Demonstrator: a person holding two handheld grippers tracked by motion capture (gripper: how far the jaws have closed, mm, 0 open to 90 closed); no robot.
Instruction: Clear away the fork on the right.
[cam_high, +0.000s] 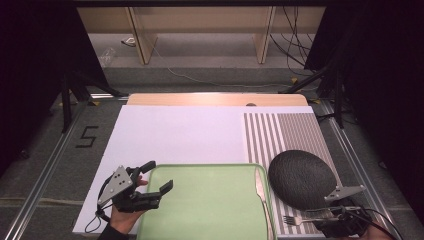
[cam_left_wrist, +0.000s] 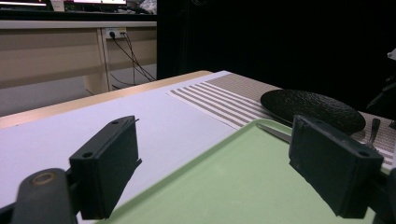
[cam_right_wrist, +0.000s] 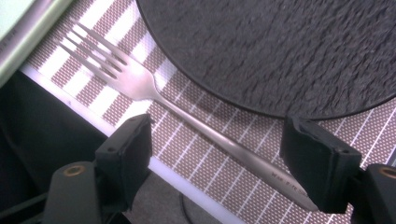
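fork (cam_right_wrist: 140, 86), plain silver, four tines, lies between wide right tongs (cam_right_wrist: 224, 163), seemingly untouched.

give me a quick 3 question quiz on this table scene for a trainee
1. True or false: the right gripper is clamped on the fork.
2. Where does the knife lie? A) on the dark plate B) along the green tray's right edge C) on the white sheet
3. Fill in: the fork rests on the ______ placemat.

Key
1. False: its jaws stand open either side of the handle, pads apart from it.
2. B: on the green tray, beside the dark plate.
3. Striped.
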